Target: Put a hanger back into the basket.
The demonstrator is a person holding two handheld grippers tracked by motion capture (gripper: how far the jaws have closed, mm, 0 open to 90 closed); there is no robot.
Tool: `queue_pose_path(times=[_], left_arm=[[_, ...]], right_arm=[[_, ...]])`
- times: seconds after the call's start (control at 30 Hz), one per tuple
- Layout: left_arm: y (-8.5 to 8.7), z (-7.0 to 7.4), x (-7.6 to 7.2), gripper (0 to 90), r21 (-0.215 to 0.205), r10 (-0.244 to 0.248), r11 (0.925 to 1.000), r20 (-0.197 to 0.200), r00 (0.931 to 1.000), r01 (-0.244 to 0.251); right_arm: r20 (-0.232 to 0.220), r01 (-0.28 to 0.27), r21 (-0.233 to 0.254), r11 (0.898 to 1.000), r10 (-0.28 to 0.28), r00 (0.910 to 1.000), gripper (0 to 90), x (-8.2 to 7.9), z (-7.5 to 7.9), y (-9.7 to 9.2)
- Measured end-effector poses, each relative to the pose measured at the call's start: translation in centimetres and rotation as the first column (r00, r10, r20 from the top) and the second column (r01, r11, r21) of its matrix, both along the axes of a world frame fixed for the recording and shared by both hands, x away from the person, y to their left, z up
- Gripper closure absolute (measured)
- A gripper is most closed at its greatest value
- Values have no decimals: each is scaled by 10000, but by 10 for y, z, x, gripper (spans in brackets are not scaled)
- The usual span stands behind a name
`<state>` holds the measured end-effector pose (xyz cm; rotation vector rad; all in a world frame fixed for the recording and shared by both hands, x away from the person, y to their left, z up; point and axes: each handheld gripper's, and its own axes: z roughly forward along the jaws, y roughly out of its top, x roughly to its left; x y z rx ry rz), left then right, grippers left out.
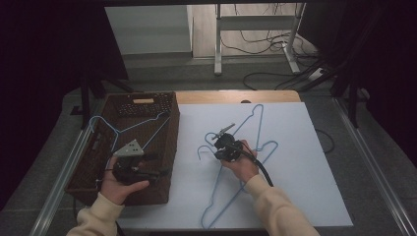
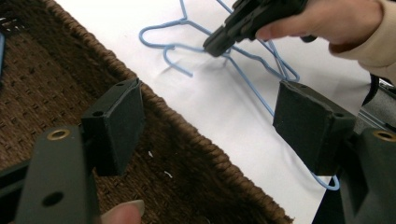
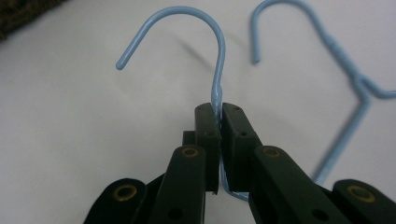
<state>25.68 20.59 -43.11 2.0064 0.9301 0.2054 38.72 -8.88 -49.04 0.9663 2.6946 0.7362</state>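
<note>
Right hand-held gripper [image 3: 218, 116] clamped on the neck of a blue wire hanger [image 3: 205, 28], hook sticking out past the pads; no earlier shot. Second blue hanger [image 3: 345, 60] lies just right of it on the white counter [image 1: 305, 162]. Left hand-held gripper [image 2: 210, 126] wide open, holding nothing, above the wicker basket [image 2: 42, 84] rim.

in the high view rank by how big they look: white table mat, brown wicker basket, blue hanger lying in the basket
1. white table mat
2. brown wicker basket
3. blue hanger in the basket, partly hidden behind the left gripper, so its full extent is unsure.
</note>
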Motion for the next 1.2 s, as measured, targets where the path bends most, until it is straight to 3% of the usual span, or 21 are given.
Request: queue_pose_path(times=[0.3, 0.63, 0.8, 0.87, 1.07, 1.2], left_arm=[[-17, 5, -3, 249, 16, -389, 9992, 1, 9992, 389], [-62, 6, 2, 255, 519, -878, 9946, -415, 9953, 899], [-87, 3, 4, 254, 571, -1104, 9916, -893, 9899, 1158], [-100, -1, 7, 253, 586, -1229, 9896, -1260, 9844, 1311], [-117, -7, 12, 253, 626, -1294, 9881, -1586, 9788, 1408], [-132, -19, 17, 263, 601, -1269, 9883, -1893, 9737, 1405]], right_arm=[[632, 156, 893, 9959, -213, 9978, 858, -16, 24, -21], [1201, 379, 1589, 9866, -575, 9911, 857, -31, 43, -41], [1322, 446, 1762, 9834, -685, 9888, 857, -35, 46, -45], [1320, 489, 1868, 9812, -744, 9884, 857, -36, 47, -47], [1397, 489, 1995, 9787, -778, 9871, 857, -38, 48, -48], [1384, 570, 2112, 9758, -876, 9865, 857, -38, 50, -50]])
